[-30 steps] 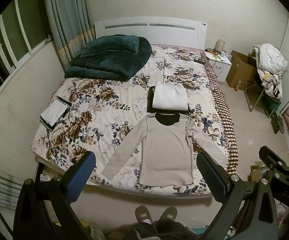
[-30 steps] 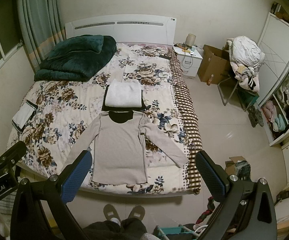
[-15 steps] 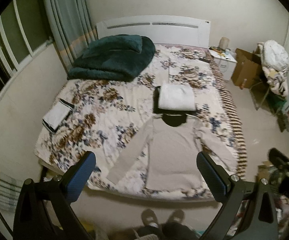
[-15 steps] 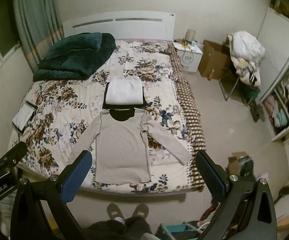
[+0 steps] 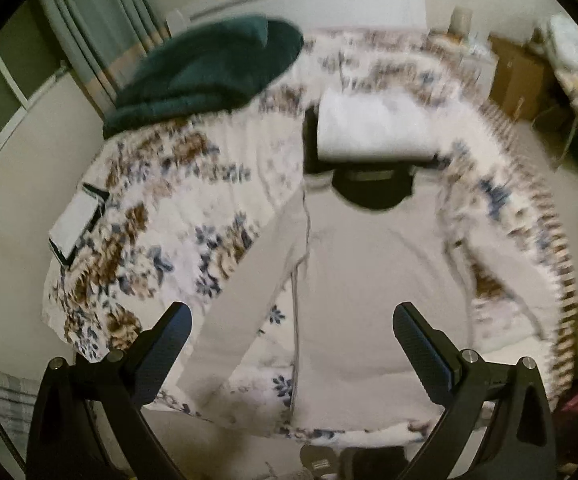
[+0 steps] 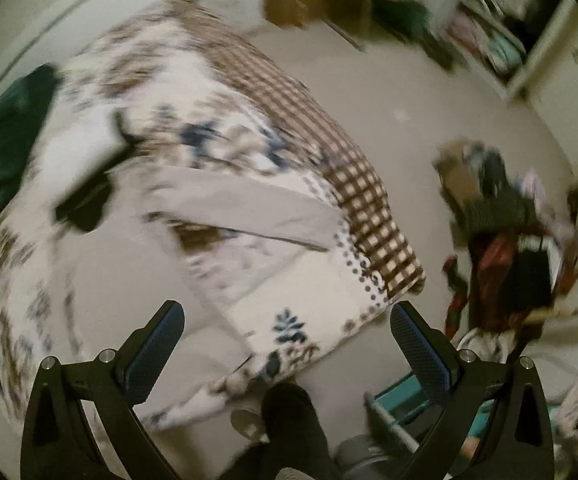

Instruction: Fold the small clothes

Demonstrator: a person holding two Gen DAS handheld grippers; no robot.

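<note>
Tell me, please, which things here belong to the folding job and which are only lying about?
For the job: grey long-sleeved top, folded white garment.
Lying about: green blanket, cardboard box, floor clutter.

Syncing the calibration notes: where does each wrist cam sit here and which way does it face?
Left wrist: on the left gripper, above the foot of the bed, looking along the grey long-sleeved shirt toward the headboard; open fingers and a slipper show.
Right wrist: on the right gripper, turned toward the bed's right corner and floor; open fingers and the person's dark-clad leg show.
Shared: bed, shirt, green blanket, folded white garment; both blurred.
</note>
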